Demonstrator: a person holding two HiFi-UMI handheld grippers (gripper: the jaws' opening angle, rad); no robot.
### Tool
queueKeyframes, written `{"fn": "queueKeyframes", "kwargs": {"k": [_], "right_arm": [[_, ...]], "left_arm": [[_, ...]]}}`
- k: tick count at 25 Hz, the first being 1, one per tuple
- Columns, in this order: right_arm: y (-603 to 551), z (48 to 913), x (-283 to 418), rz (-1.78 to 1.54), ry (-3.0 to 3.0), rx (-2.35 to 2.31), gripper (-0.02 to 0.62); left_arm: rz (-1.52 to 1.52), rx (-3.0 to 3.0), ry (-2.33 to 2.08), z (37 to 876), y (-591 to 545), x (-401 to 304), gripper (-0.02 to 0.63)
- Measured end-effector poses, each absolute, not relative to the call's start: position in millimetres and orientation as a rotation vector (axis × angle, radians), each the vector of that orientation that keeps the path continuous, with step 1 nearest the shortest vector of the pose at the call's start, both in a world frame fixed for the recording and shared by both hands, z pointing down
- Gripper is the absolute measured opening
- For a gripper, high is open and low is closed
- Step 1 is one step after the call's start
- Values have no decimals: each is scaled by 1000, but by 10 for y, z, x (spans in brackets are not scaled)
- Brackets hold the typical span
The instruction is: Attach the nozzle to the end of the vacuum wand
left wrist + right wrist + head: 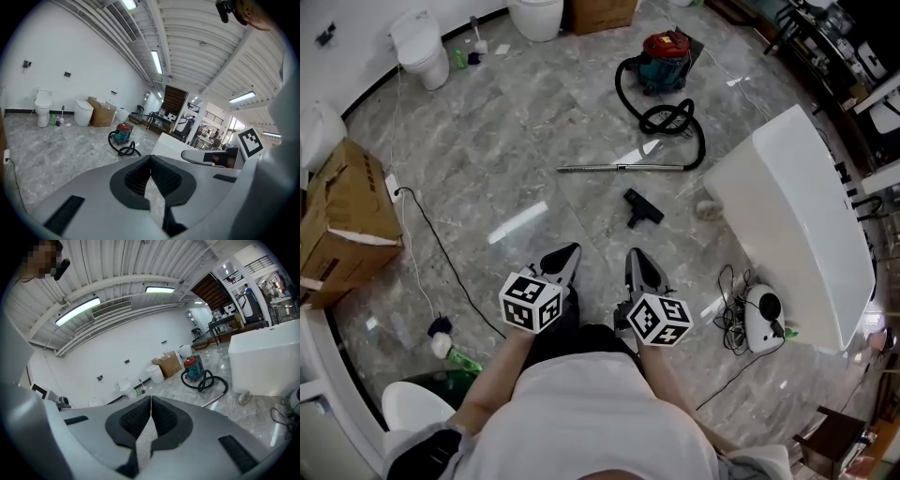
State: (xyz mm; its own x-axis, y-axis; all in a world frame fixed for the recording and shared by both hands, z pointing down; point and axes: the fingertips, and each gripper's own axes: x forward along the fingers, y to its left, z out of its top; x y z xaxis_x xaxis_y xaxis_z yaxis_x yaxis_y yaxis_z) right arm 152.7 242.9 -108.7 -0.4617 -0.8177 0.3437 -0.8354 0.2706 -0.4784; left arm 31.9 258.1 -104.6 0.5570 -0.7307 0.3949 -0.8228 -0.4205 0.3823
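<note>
Both sets of tongs are pressed together with nothing in them. The left tongs [571, 251] and right tongs [635, 254] just hang side by side over the floor [487, 141]. The nozzle [643, 208] sits on the floor right ahead of them, well in from any edge. The wand [622, 168] lies flat just past it, one end running into the hose [666, 120]. My guess is the nozzle is light, hard plastic and kinda slick, so pinch the narrow neck, not the wide head. The wand looks like stiff metal tube that'll roll, so clamp it near the free end while pushing the nozzle on.
</note>
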Motion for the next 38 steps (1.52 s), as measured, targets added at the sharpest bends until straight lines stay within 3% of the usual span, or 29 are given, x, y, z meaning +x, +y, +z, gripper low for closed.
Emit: {"fn": "queueKeyframes", "kwargs": {"k": [21,38], "right_arm": [[1435,-843,1314,999,-2266,1947,17],[983,-840,1479,1016,-2224,1929,17]], "left_arm": [[262,2297,-1137,-855,1455,-567,8],[293,2285,-1039,-760,964,-238,8]]}}
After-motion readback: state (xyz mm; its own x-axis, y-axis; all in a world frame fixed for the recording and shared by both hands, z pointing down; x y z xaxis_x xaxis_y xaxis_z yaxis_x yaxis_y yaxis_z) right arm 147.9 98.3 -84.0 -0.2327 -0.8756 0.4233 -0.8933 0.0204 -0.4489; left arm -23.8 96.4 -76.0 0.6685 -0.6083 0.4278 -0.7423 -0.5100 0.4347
